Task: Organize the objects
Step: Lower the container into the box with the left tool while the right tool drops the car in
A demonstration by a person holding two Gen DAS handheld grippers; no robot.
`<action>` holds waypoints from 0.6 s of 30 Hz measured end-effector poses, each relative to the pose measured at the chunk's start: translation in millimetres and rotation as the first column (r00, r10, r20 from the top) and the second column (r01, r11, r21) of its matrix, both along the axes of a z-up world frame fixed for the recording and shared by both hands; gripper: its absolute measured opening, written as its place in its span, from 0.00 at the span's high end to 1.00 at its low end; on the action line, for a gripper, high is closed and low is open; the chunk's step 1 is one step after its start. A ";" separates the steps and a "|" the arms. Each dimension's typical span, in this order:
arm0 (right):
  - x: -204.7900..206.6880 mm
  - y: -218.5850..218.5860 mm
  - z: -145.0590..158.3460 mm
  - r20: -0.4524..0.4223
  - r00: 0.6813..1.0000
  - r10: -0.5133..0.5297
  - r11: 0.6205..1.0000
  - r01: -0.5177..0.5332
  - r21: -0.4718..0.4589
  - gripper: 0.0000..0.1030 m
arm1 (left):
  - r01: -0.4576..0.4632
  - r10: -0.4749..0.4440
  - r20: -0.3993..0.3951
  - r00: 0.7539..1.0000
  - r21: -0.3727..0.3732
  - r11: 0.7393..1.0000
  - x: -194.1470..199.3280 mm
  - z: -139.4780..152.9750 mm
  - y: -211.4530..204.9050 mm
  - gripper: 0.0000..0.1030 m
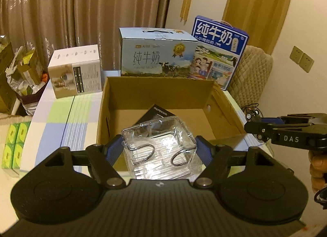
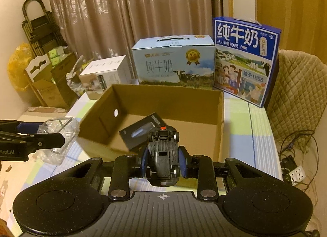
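The left gripper [image 1: 159, 151] is clamped on a clear plastic container [image 1: 159, 149], one blue pad on each side wall, holding it above the near rim of the open cardboard box [image 1: 222, 104]. The container appears rigid, thin-walled and light. Its smooth walls are probably slippery, and hard squeezing may crack or flex them. Judgement: grip across the flat side walls, low enough that the pads seat fully, with moderate force. The two wire loops [image 1: 143, 153] on its near face are not suitable hold points.

The right gripper [image 2: 162, 160] is clamped on a black toy car [image 2: 162, 153], held lengthwise with its underside facing the camera, just short of the box's near wall. The car looks like hard moulded plastic: stiff, light and not fragile. The wheels [image 2: 177, 136] may roll or turn under the pads, so the body flanks are the correct hold.

Inside the box a black flat package [image 2: 141, 132] lies tilted on the floor, near the front. Both held items should be lowered beside it, not onto it.

Beyond the box, on the checked surface [image 2: 239, 134], stand a white carton [image 2: 104, 75], a pale blue milk case [image 2: 173, 63] and a dark blue milk case [image 2: 245, 59].
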State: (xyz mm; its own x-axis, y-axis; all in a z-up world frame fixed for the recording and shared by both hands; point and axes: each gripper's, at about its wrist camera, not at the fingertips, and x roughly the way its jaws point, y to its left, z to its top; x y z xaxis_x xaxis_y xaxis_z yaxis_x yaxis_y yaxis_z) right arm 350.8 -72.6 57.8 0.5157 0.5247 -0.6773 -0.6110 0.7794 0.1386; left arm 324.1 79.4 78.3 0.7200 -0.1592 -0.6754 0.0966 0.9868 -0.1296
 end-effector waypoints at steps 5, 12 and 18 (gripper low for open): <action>29.6 11.9 -8.8 -0.016 1.000 -0.015 1.000 0.015 0.006 0.73 | 0.005 -0.005 -0.005 1.000 0.029 1.000 36.4 -5.4 0.7 0.30; 57.6 21.9 -25.5 -0.043 0.999 -0.027 0.999 0.029 0.036 0.73 | 0.023 -0.023 -0.006 1.000 0.041 0.999 78.1 -17.6 -6.6 0.30; 74.3 24.4 -35.0 -0.045 0.998 -0.039 0.999 0.040 0.033 0.73 | 0.034 -0.034 -0.001 0.999 0.048 0.998 104.3 -31.2 -12.9 0.29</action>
